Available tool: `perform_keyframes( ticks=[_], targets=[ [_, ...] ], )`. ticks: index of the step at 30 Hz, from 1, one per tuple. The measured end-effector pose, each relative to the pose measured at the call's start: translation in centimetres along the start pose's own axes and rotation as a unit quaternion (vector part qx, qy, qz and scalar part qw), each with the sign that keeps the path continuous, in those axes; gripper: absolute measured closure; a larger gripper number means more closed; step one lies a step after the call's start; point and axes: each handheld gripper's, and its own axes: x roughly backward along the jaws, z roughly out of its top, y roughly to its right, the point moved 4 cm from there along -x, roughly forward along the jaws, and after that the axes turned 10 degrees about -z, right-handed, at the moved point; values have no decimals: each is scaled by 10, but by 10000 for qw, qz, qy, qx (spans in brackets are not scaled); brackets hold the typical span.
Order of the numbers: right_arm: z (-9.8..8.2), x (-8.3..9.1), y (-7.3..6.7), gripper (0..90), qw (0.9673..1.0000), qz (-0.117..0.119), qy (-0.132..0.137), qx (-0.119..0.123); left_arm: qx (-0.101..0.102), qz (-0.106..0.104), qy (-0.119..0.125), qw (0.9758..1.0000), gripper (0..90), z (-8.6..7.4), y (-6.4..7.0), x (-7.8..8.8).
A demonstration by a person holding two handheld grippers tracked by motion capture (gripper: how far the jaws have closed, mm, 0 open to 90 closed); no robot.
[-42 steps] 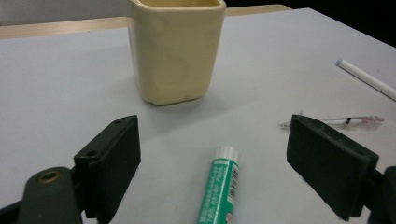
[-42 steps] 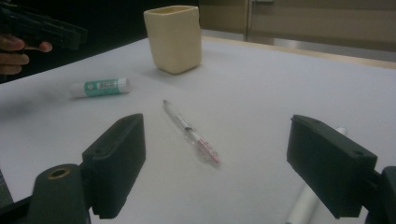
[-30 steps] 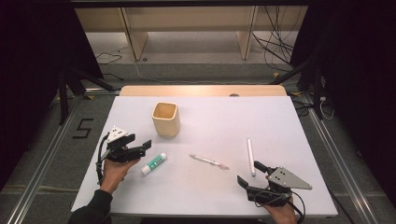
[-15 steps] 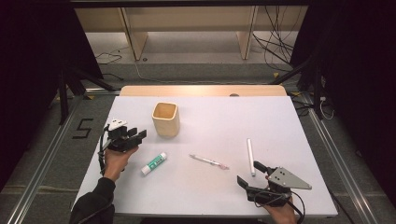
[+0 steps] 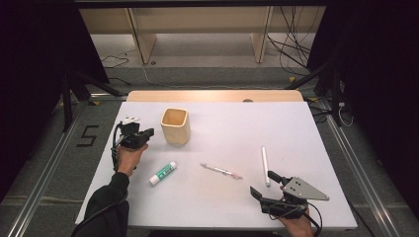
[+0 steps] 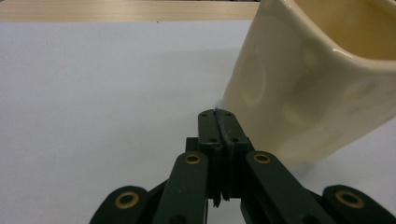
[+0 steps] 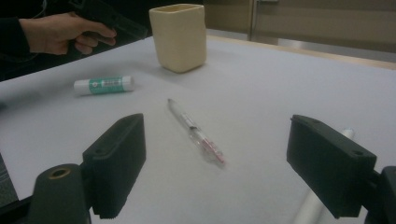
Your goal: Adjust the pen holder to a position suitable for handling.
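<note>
- Near the desk's [image 5: 306, 128] left edge, the left tool [image 5: 149, 132] sits just beside the cream cup [image 5: 175, 126], level with its side; its jaws have just been closing and now meet flat together, with nothing between them.
- Seen from the left tool's own view, the cup [image 6: 308, 79] is glossy glazed ceramic, squarish with rounded corners and shallow dimples in its wall, standing upright a little past the jaw tips.
- The cup's pale inside shows from above; no contents can be made out in it.
- The desk has a smooth white matte top with a strip of light wood along its far edge.
- A glue stick [image 5: 163, 173], a white cylinder with a green label, lies on its side between the left hand [image 5: 129, 154] and the middle of the desk.
- A clear plastic pen [image 5: 221, 171] with a pinkish end lies flat at the centre, apart from everything else.
- A white marker [image 5: 265, 165] lies just ahead of the right tool [image 5: 263, 185], whose blocky black jaws stand wide apart and empty near the desk's front edge.
</note>
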Motion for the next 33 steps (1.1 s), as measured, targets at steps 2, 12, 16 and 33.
perform_keyframes(
  ticks=[2,12,16,33],
  targets=[
    [0,0,0,204,10000,8,-5,2,53,-8,22,10000,888,1,0,-2],
    [-1,-1,-1,204,10000,38,-29,18,103,-54,-88,9999,889,6,-2,-21],
    [-1,-1,-1,204,10000,53,-28,38,102,-89,-157,9998,889,6,-1,-28],
    [-1,-1,-2,204,9999,78,-37,59,-14,-221,-222,9995,890,9,6,-36]
  ],
)
